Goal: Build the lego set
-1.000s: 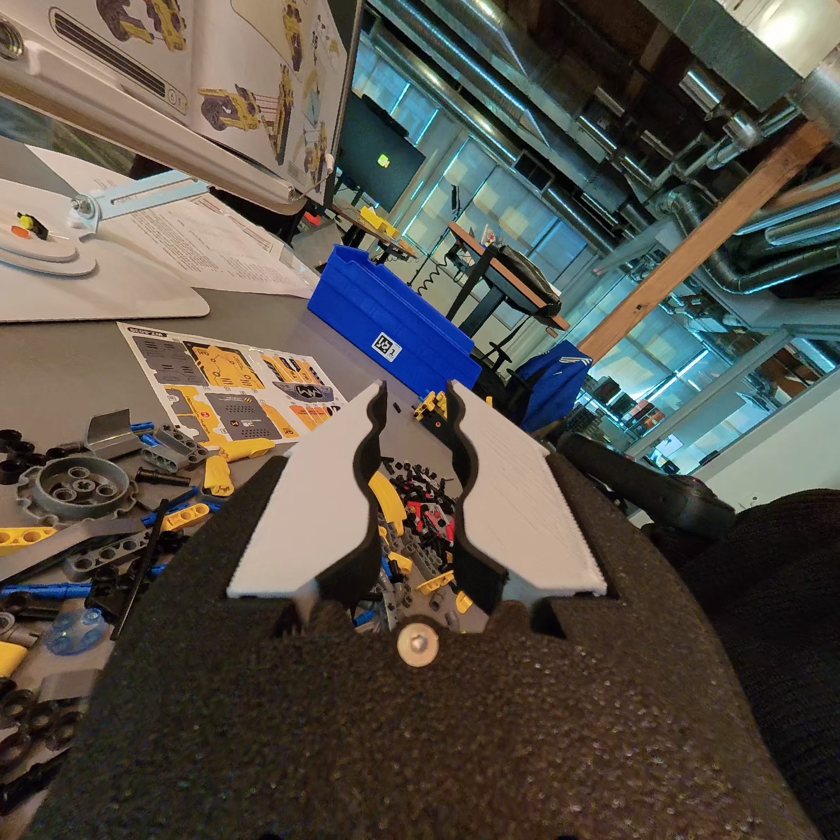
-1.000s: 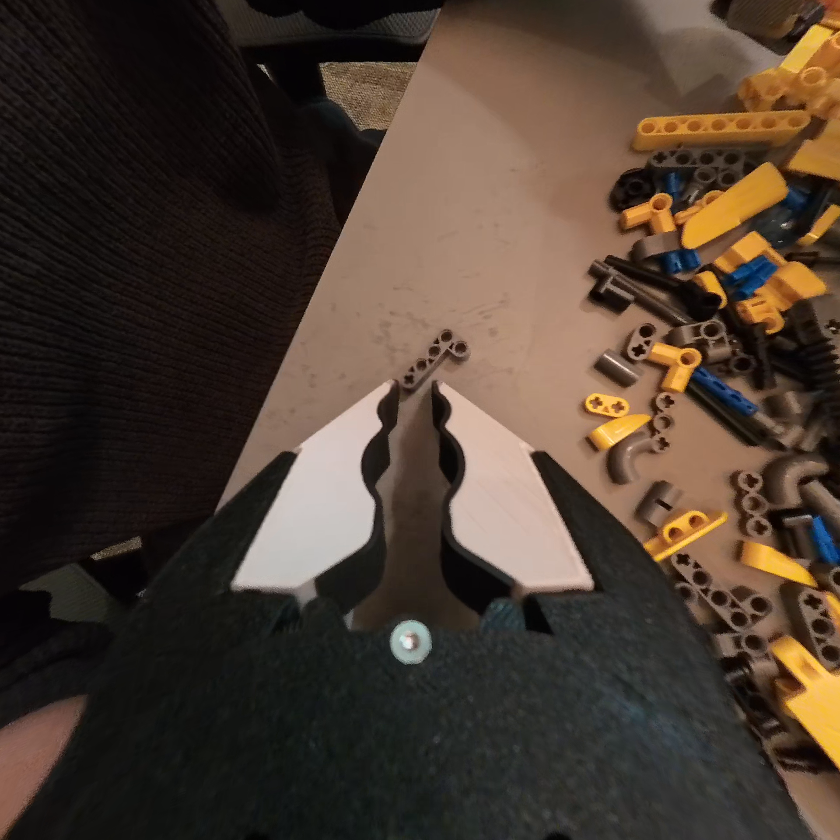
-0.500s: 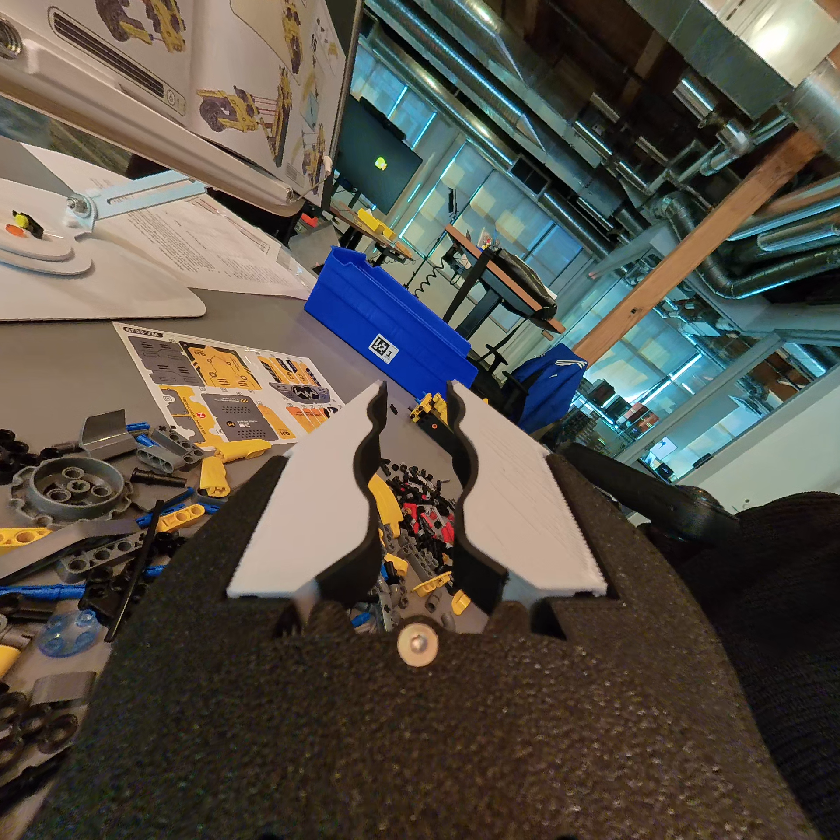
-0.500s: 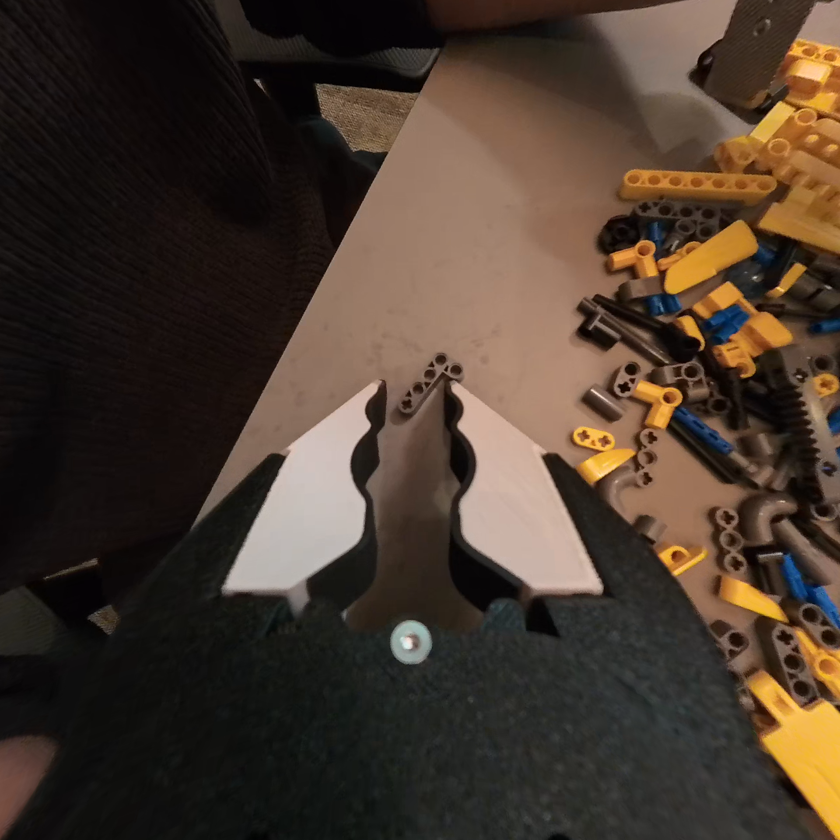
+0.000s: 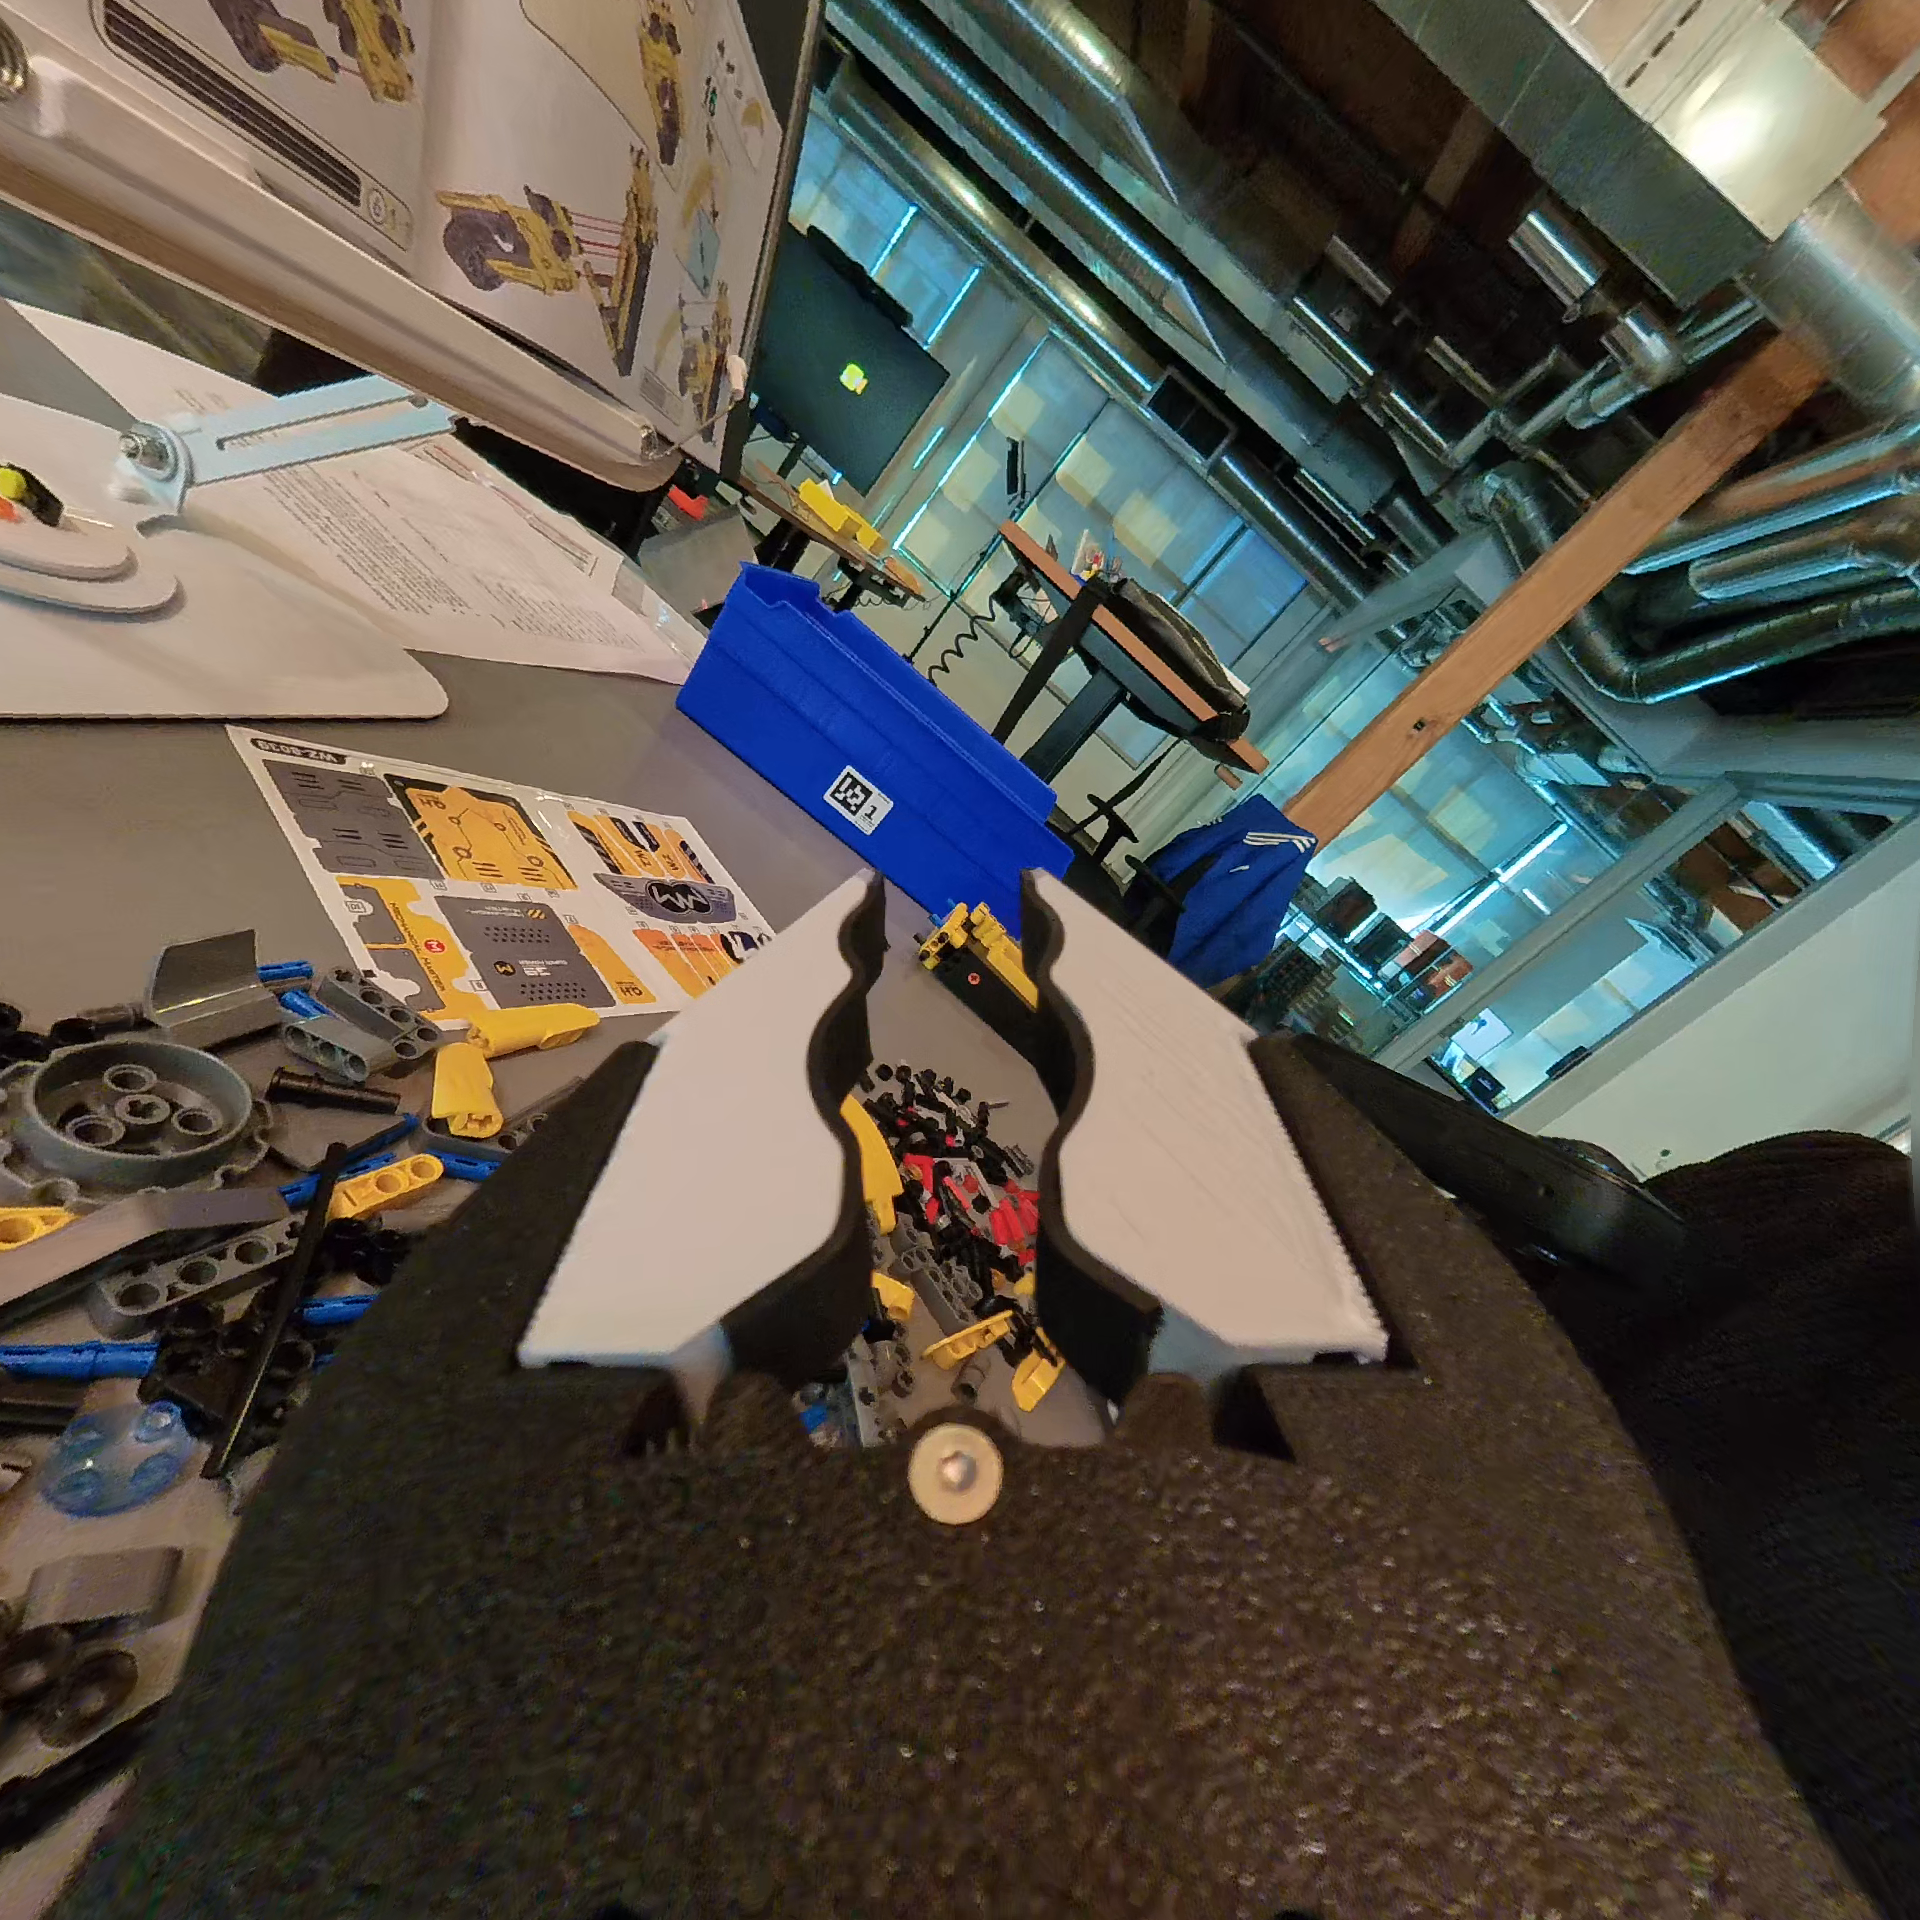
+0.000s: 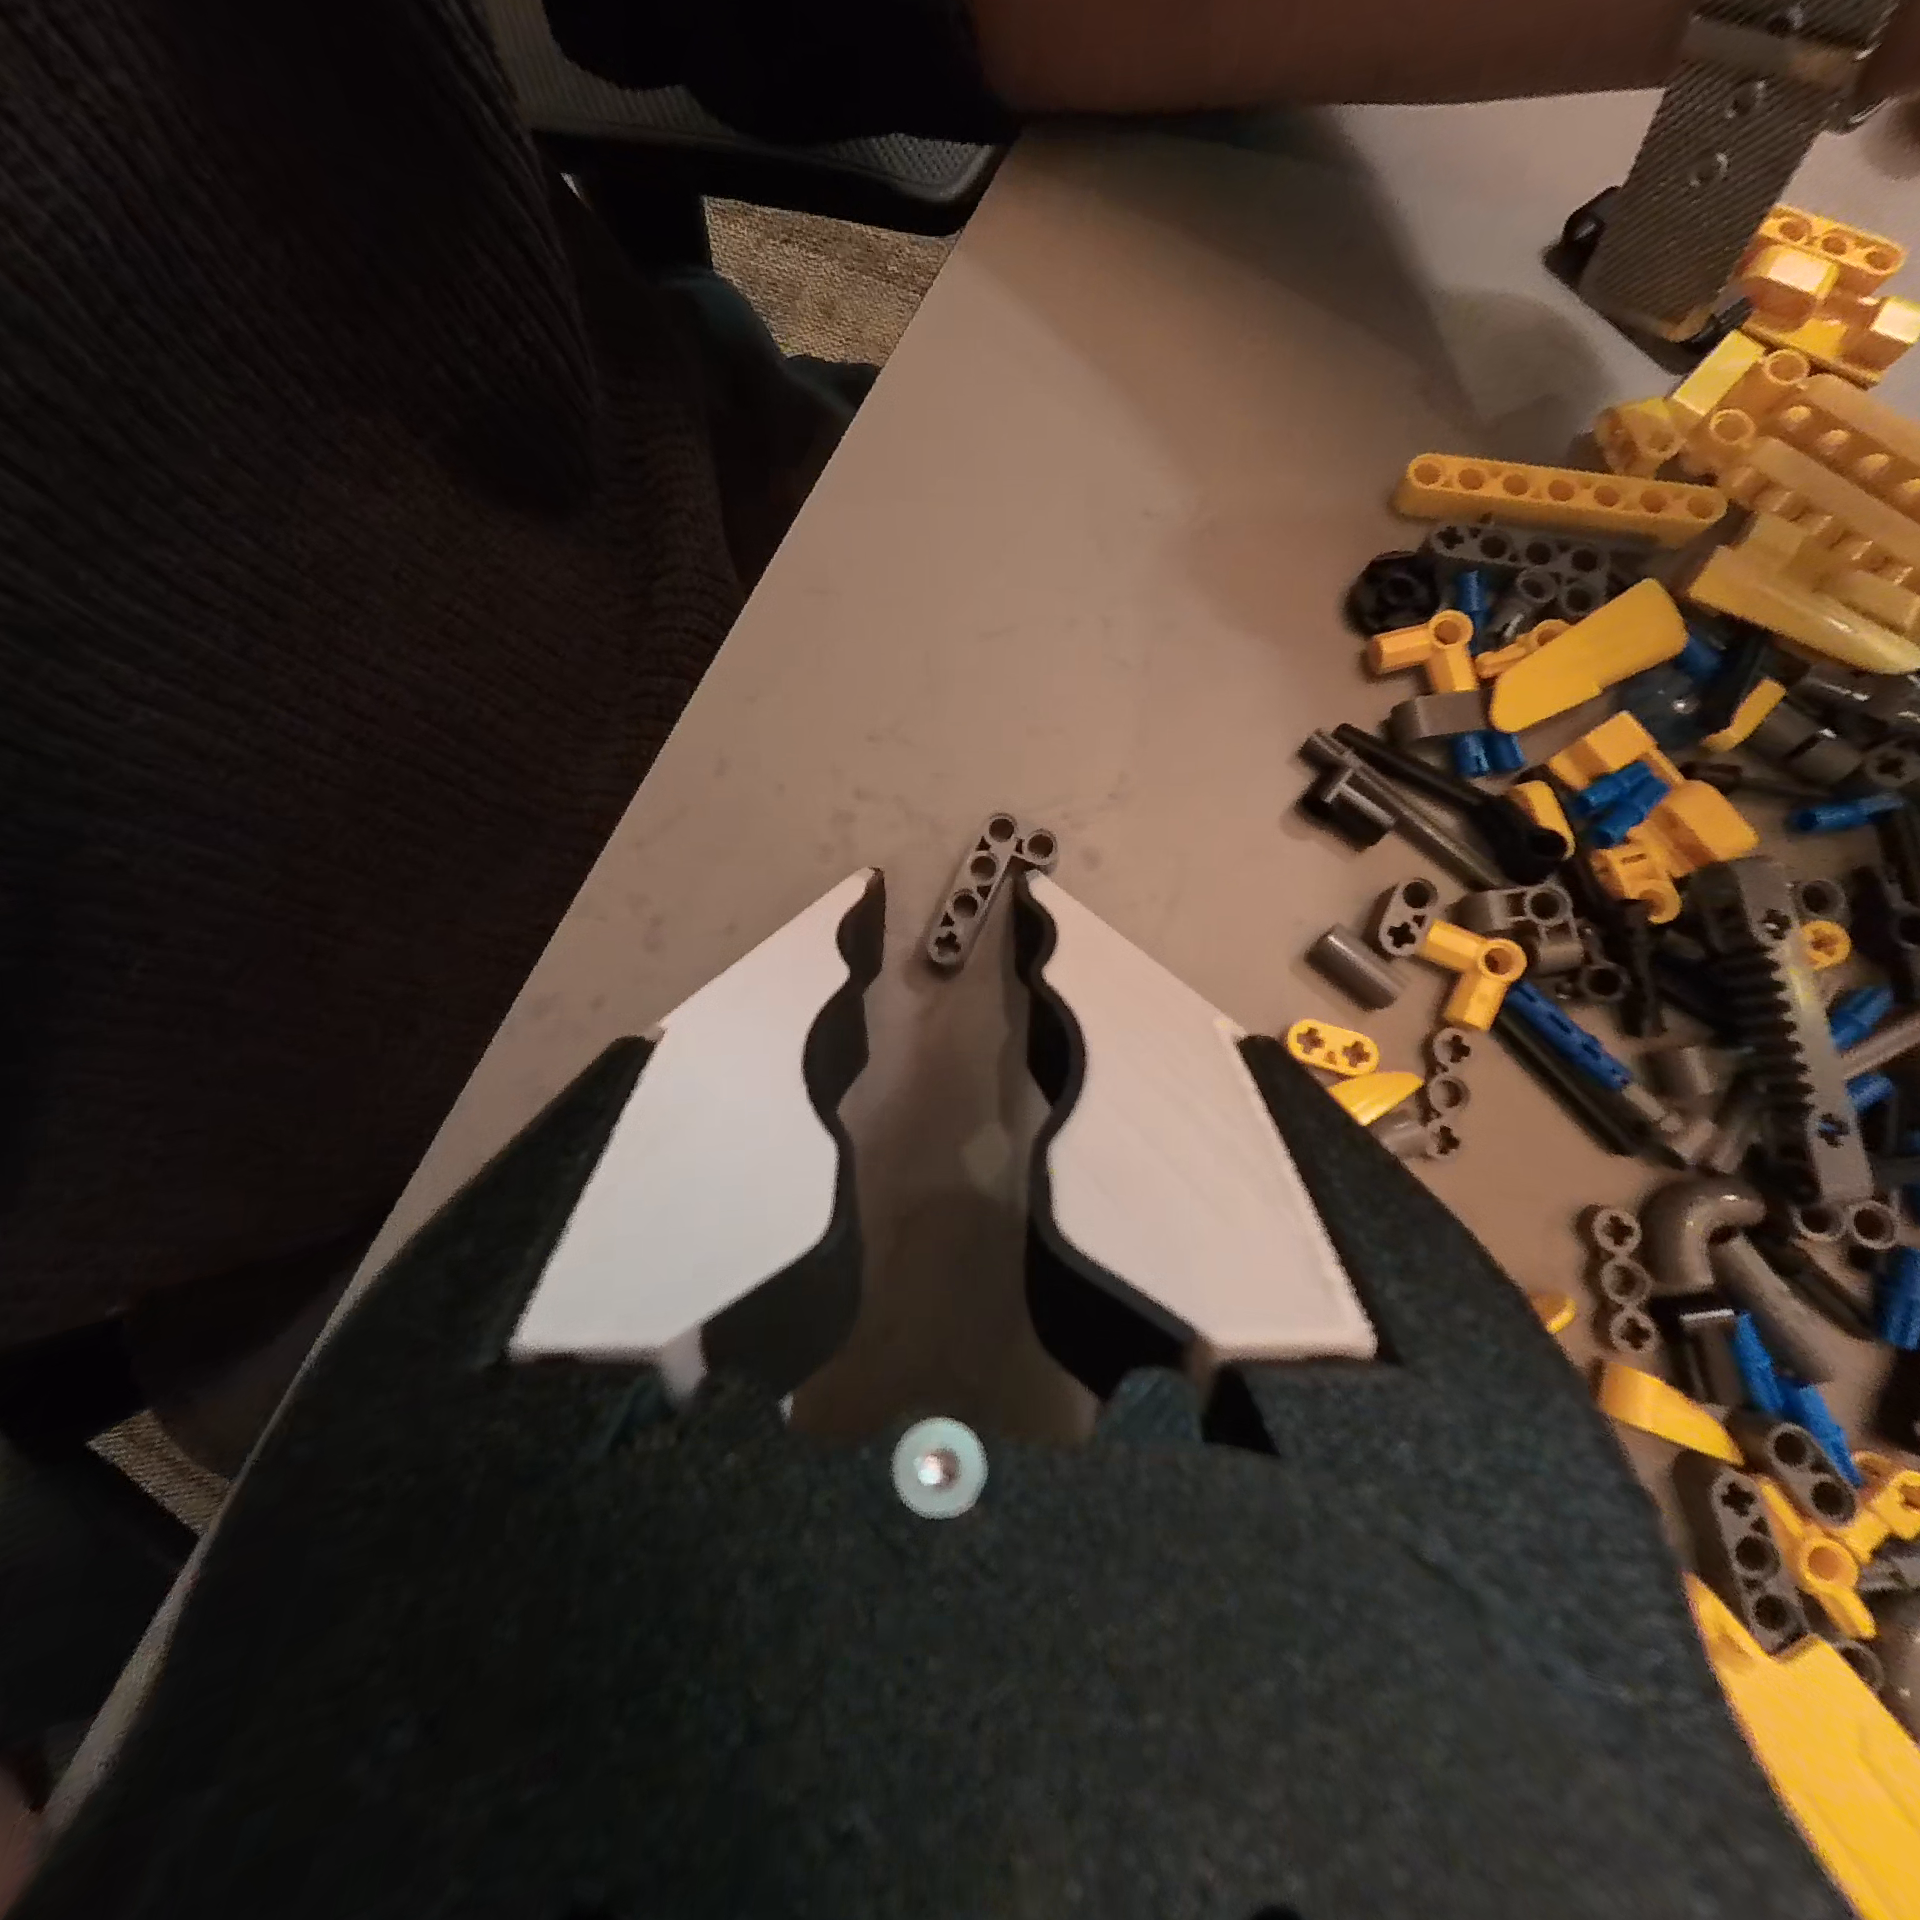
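My right gripper (image 6: 948, 883) is open, low over the grey table (image 6: 1091, 499) near its edge. A small grey L-shaped beam with holes (image 6: 982, 888) lies flat between its fingertips, close to the right finger; I cannot tell whether they touch. My left gripper (image 5: 951, 894) is open and empty, held above a heap of small black, red and yellow parts (image 5: 951, 1174). A small yellow and black assembly (image 5: 971, 940) lies beyond its tips.
A spread of yellow, grey, blue and black parts (image 6: 1642, 862) fills the table right of my right gripper. A blue bin (image 5: 862, 758), a sticker sheet (image 5: 499, 904), a grey wheel hub (image 5: 130, 1112) and a stand with a booklet (image 5: 468, 135) show in the left wrist view. A person's dark knit sleeve (image 6: 260, 623) is at the left. About 25 centimetres separates my left fingertips from my right. To reach the grey wheel hub (image 5: 130, 1112) in a straight line is about 15 centimetres for my left fingers, about 30 centimetres for my right.
My right gripper has moved forward so the grey L-shaped beam now lies between its tips, and its jaws have widened. The left gripper has drifted slightly.
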Action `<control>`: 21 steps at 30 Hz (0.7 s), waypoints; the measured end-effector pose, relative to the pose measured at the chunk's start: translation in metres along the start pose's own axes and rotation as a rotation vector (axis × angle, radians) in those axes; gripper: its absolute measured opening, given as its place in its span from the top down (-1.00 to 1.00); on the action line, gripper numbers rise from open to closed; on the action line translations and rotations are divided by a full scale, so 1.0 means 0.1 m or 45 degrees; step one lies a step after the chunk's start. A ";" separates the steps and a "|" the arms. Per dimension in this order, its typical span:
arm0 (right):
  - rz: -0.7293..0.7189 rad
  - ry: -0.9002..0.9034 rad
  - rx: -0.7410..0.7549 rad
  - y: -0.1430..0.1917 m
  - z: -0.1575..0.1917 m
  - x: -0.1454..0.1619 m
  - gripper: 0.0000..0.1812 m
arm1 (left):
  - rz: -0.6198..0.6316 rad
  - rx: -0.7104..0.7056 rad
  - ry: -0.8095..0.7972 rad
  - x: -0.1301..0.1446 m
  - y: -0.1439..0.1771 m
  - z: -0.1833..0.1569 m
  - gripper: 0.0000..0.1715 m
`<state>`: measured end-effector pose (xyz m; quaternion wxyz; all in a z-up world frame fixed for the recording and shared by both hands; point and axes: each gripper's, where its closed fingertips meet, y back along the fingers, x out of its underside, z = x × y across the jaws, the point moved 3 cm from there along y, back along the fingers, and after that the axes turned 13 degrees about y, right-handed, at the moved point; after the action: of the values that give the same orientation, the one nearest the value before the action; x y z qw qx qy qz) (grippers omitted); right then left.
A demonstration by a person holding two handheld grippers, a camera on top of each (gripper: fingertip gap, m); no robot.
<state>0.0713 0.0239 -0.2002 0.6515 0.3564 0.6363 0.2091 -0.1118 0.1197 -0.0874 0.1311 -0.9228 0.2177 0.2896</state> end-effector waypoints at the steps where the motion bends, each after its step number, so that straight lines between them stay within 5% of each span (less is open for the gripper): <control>1: 0.000 0.003 0.001 0.00 0.00 0.00 0.73 | 0.002 -0.001 0.001 0.00 0.00 0.00 0.70; 11: -0.252 -0.037 0.113 0.32 -0.16 -0.19 0.72 | 0.064 -0.116 -0.116 0.07 -0.04 0.01 0.71; 17: -0.490 -0.077 0.709 0.83 -0.76 -0.24 0.74 | 0.120 -0.158 -0.175 0.14 -0.10 0.01 0.71; 21: -0.682 -0.074 0.907 1.06 -0.86 -0.31 0.73 | 0.156 -0.216 -0.237 0.19 -0.12 0.04 0.70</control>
<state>0.0029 0.0879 -0.0964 0.5368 0.3869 0.7200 -0.2093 -0.0942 0.1257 -0.1005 0.0541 -0.8846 0.2354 0.3988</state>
